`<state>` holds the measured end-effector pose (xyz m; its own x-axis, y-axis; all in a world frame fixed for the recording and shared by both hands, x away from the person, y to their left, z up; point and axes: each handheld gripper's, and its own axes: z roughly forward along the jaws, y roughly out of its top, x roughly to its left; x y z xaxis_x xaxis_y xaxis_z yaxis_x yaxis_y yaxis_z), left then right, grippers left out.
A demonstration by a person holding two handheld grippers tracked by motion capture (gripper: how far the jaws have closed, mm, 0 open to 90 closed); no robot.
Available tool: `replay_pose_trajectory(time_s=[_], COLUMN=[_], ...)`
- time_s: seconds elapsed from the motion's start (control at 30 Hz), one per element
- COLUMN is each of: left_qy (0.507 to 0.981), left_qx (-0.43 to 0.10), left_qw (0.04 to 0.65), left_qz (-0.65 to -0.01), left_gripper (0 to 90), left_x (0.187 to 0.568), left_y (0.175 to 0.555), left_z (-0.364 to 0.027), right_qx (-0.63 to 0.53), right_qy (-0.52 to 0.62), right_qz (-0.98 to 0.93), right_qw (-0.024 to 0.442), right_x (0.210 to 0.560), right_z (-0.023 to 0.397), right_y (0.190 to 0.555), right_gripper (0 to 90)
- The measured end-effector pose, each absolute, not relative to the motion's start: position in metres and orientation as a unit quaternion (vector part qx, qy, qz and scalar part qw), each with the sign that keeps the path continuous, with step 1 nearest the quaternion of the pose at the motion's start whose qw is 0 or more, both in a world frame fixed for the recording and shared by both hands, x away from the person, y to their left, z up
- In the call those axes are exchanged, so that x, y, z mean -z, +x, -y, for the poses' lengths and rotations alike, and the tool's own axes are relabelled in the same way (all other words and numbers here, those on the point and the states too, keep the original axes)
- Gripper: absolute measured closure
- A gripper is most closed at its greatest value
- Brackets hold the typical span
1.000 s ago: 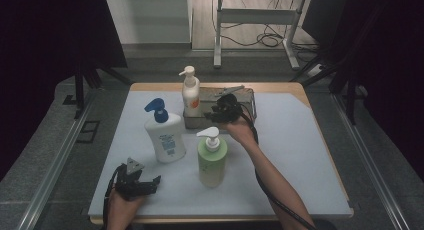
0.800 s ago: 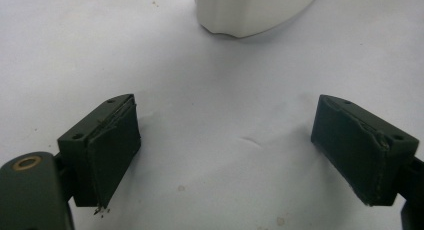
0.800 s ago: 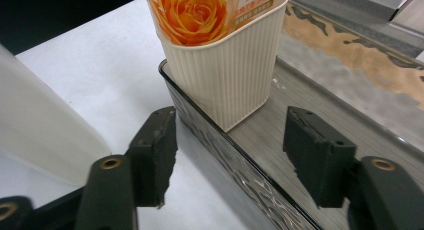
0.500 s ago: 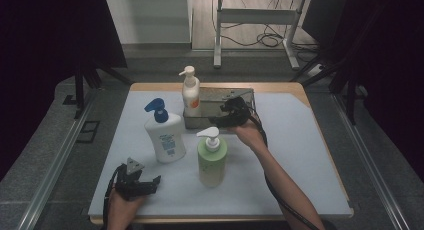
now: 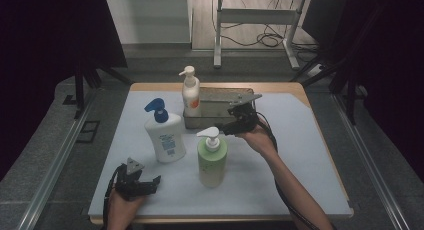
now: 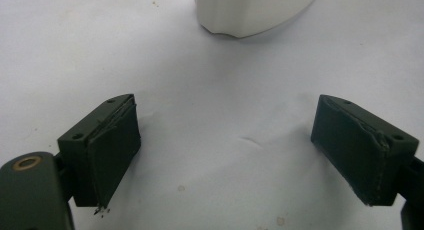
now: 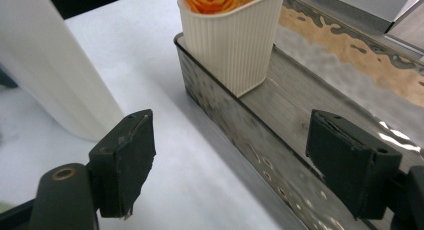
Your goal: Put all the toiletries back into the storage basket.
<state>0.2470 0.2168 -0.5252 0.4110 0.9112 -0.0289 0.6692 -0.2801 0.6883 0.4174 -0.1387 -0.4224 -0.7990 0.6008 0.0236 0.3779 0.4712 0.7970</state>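
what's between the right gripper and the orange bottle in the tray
Nothing: in the right gripper view the open right gripper faces the orange bottle across bare tray floor and its near wall.

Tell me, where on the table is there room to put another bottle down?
The right side of the white table cover is bare, right of the forearm. The front strip between the left gripper and the green bottle is free too. It is crowded where the blue-pump bottle, metal tray and right gripper cluster.
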Motion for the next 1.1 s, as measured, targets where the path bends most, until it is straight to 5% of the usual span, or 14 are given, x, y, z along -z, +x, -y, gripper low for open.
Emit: replay_pose_trajectory(time_s=[1.1], left_qy=[0.779], left_qx=[-0.19], left_qw=[0.317], left_qz=[-0.507], left_gripper=[12.0], left_x=[0.525], left_y=[0.247], left_z=[-0.217], right_qx=[-0.404], right_qy=[0.276], right_qz=[-0.864], right_qw=[0.12], right_x=[0.441], right_z=[0.188], right_y=[0.369], right_gripper=[5.2])
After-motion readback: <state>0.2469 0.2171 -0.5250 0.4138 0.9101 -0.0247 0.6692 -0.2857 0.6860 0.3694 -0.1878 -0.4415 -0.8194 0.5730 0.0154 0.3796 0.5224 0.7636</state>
